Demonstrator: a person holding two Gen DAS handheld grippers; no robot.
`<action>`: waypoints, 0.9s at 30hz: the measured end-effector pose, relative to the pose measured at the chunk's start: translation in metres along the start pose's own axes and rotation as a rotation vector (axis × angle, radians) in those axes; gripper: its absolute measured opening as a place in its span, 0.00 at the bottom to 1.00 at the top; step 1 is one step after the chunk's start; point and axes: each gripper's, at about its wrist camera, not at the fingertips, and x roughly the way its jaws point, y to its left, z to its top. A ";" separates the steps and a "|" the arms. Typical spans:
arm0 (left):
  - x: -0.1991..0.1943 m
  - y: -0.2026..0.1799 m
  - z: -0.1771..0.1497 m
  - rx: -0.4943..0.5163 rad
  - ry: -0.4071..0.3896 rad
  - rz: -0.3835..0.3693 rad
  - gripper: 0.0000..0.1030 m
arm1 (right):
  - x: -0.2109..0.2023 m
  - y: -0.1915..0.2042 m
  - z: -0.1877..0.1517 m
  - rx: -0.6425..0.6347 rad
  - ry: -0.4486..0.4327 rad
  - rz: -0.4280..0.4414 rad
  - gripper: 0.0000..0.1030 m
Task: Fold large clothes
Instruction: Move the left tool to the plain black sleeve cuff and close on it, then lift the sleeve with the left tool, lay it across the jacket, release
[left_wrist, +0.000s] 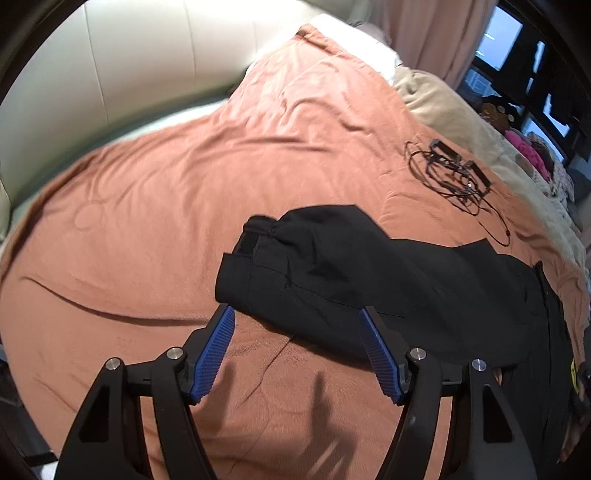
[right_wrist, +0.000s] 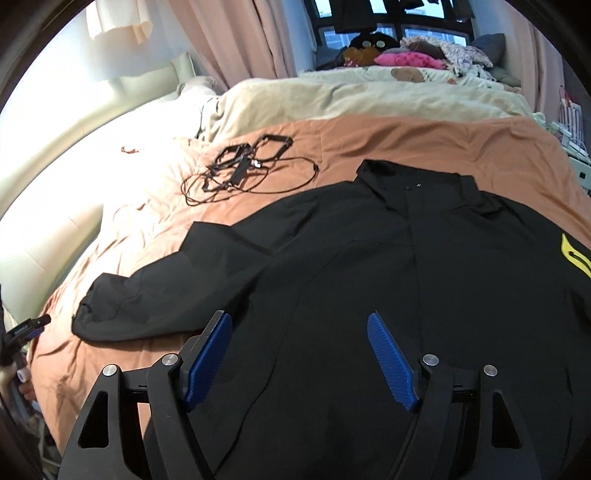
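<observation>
Left hand-held gripper (left_wrist: 297, 325), released, hovers at the black jacket's (left_wrist: 369, 280) sleeve cuff (left_wrist: 251, 266); right hand-held gripper (right_wrist: 299, 332), released, over its front.

No legible text anywhere.

Black jacket (right_wrist: 388, 266) spread flat on orange bedspread (right_wrist: 424, 144); right tongs (right_wrist: 299, 325) apart above it.

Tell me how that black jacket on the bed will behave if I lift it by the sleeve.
The black jacket will probably flop and drape, since its sleeve lies limp and creased. Its smooth cloth may slip between the pads. It looks light, so the orange bedspread should hardly drag it.
</observation>
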 end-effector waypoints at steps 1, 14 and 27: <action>0.008 0.001 0.000 -0.012 0.016 -0.003 0.68 | 0.007 -0.001 0.001 0.003 0.006 0.001 0.71; 0.074 -0.003 -0.015 -0.110 0.069 0.019 0.45 | 0.059 0.010 0.013 -0.011 0.056 0.033 0.50; 0.006 -0.032 0.030 -0.042 -0.153 -0.034 0.05 | 0.157 0.018 0.026 0.226 0.164 0.222 0.09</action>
